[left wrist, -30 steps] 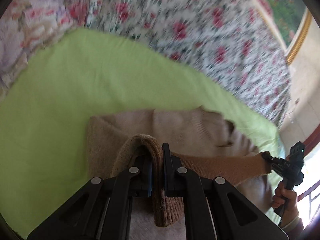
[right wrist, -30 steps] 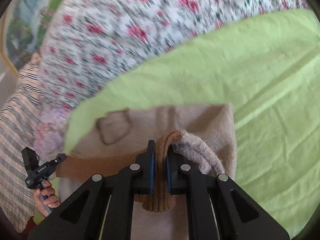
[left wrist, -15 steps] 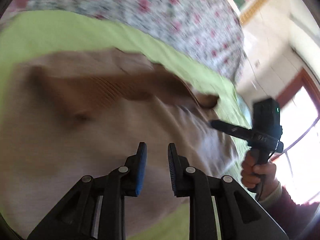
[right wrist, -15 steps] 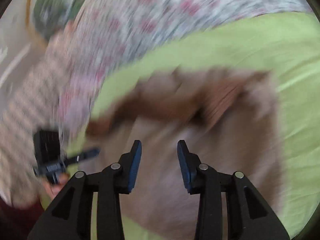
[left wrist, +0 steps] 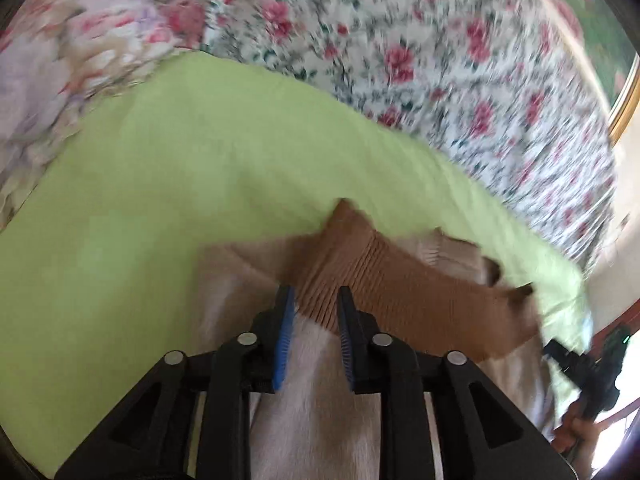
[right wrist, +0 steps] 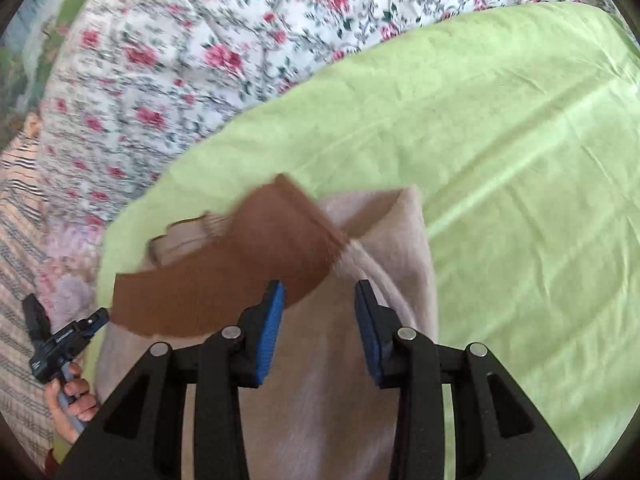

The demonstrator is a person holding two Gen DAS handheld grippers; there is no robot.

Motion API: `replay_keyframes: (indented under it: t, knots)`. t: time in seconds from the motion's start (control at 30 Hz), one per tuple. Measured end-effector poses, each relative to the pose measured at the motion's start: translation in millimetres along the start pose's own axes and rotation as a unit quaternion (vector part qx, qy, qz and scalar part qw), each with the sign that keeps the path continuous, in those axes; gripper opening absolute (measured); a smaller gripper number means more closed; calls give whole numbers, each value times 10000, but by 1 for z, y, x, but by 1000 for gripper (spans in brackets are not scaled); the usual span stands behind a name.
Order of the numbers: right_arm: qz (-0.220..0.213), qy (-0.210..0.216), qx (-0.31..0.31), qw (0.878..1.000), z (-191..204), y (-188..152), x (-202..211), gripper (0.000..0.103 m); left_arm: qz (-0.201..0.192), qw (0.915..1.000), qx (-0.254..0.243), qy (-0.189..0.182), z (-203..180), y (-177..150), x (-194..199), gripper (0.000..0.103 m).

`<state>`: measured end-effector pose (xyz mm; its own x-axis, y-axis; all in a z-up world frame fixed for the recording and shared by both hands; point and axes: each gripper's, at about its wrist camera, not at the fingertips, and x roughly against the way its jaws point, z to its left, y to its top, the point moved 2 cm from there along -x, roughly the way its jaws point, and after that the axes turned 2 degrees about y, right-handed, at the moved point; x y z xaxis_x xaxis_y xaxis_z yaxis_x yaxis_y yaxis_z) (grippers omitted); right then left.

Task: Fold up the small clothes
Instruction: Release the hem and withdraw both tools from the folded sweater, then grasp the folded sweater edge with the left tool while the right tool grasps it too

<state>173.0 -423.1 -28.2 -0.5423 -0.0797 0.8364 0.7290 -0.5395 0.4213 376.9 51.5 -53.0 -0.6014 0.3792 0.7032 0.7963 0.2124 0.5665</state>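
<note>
Left tongs [left wrist: 313,320]: blue-padded fingers apart, nothing pinched. They hang right over the garment, the brown band showing in the gap between them.

Right tongs [right wrist: 319,312]: spread even wider, also holding nothing, hovering over the beige fabric just beside the end of the band.

Beige knit garment [right wrist: 328,392]: small pale sweater-ish thing lying on the green sheet, filling the space right under both tongs. One edge is bunched up on the right in the right wrist view.

Brown ribbed band [left wrist: 400,300]: darker knit strip lying slantwise across the top of the beige part, one corner poking up onto the green. Looks a bit blurry, so can't tell if it's fully settled flat.

Other gripper, seen from the left wrist [left wrist: 580,364]: the black right-hand tool sits off at the right edge with a hand [left wrist: 572,436] wrapped round its grip.

Green sheet [right wrist: 500,152]: lime cloth spread under the garment, a few soft creases.

Floral bedspread [left wrist: 420,60]: white with red roses, under and beyond the green sheet.

Striped fabric [right wrist: 20,240]: far left in the right wrist view, next to the bedspread.
</note>
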Motion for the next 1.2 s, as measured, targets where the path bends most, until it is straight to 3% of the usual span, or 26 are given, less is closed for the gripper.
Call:
replay_keyframes:
  t: [0.13, 0.33, 0.43, 0.67, 0.83, 0.93, 1.2]
  knots:
    - [7, 322, 65, 9995, 17, -37, 23, 39, 7, 9997, 33, -261, -3, -37, 33, 24]
    - [57, 786, 225, 9966, 49, -96, 42, 40, -10, 9955, 3, -945, -30, -113, 94, 26]
    - [102, 904, 268, 9955, 61, -119, 47, 42, 52, 9930, 17, -1181, -47, -135, 110, 28]
    - [176, 1036, 284, 9941, 73, -159, 60, 47, 357, 9908, 211, -1285, -56, -194, 126, 35]
    - [220, 1086, 297, 9934, 75, -176, 69, 48, 516, 9905, 452, -1191, -42, -215, 123, 38]
    - [190, 1077, 248, 9937, 72, -179, 73, 49, 402, 9909, 721, -1060, -32, -222, 124, 53]
    - [129, 1081, 147, 9939, 68, -178, 78, 51, 362, 9825, 1521, -1009, -6, -212, 107, 61]
